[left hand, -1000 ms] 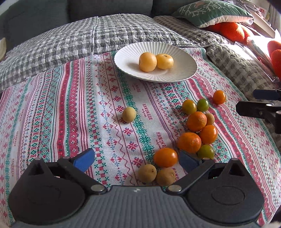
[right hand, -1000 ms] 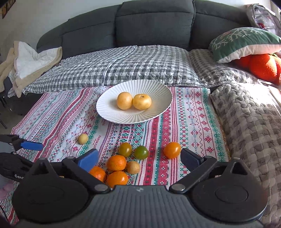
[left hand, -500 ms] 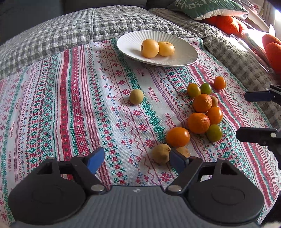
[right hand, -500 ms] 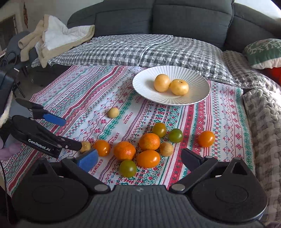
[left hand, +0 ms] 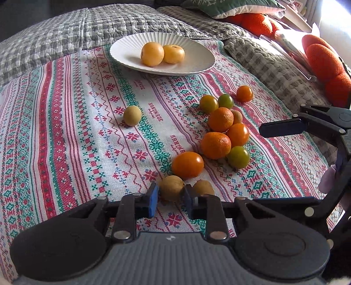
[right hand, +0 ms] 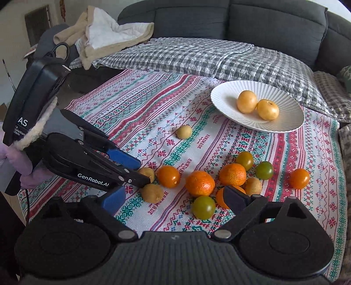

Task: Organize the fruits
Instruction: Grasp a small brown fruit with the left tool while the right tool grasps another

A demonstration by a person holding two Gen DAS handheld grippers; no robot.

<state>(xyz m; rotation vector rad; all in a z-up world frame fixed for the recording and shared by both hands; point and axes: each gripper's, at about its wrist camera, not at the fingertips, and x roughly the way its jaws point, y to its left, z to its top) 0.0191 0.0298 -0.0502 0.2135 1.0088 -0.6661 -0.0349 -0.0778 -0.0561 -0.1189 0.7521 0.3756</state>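
My left gripper is shut on a small tan fruit that rests on the patterned cloth; it also shows in the right wrist view between the left fingers. A second tan fruit lies just right of it. An orange tomato, two mandarins and green tomatoes cluster beyond. A white plate at the back holds two yellow fruits. A lone tan fruit lies mid-cloth. My right gripper is open and empty, hovering near the cluster's front.
The patterned cloth covers a bed or sofa seat with a grey checked quilt behind. A dark sofa back, a beige blanket and orange plush cushions surround it.
My left gripper moved forward and closed its fingers on the small tan fruit. My right gripper swung left, bringing the left gripper and fruit cluster more into its view.
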